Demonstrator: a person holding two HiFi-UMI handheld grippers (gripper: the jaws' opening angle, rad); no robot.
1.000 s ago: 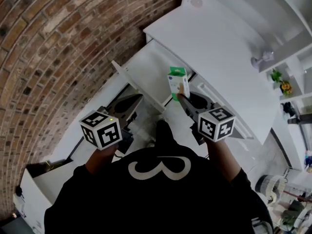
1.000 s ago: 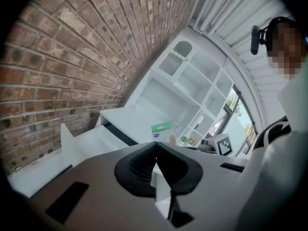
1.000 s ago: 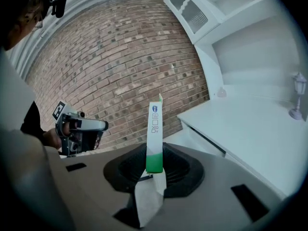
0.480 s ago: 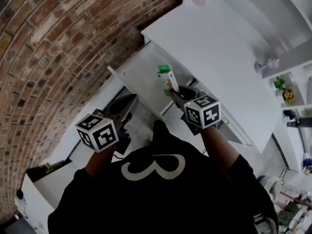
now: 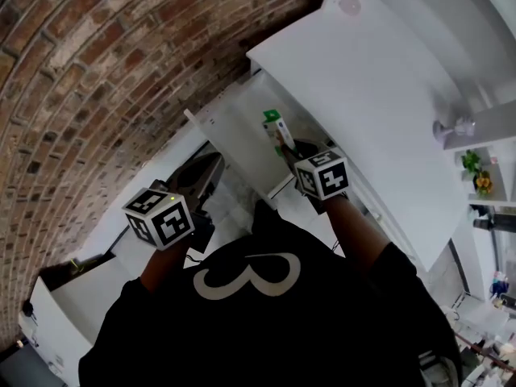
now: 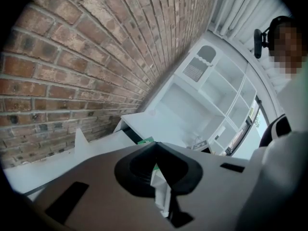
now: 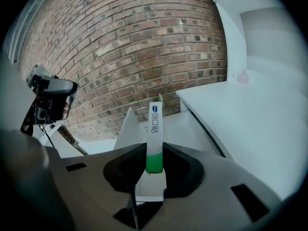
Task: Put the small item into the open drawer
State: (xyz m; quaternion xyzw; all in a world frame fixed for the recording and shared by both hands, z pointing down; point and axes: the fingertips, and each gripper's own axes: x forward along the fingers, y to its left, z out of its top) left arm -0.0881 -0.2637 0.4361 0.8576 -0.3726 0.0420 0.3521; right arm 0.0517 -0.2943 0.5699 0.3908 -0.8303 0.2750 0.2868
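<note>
The small item is a slim white and green box [image 5: 275, 126] [image 7: 155, 129]. My right gripper [image 5: 285, 148] [image 7: 155, 153] is shut on its lower end and holds it upright. In the head view the box hangs over the open white drawer [image 5: 232, 124], near the drawer's right side. The drawer's raised front panel [image 7: 127, 127] shows just beyond the box in the right gripper view. My left gripper [image 5: 210, 170] [image 6: 155, 150] hangs lower left of the drawer, apart from it, shut with nothing in it. A green sliver of the box [image 6: 145, 140] peeks over its jaws.
A white desk top [image 5: 363, 87] runs to the right above the drawer. A brick wall [image 5: 97, 79] closes the left side. White shelves [image 6: 216, 90] stand beyond the desk. A dark device on a stand [image 7: 48, 97] is at the left in the right gripper view.
My right gripper has carried the box up and to the left, from the drawer's near edge to over its inside. The left gripper has barely moved.
</note>
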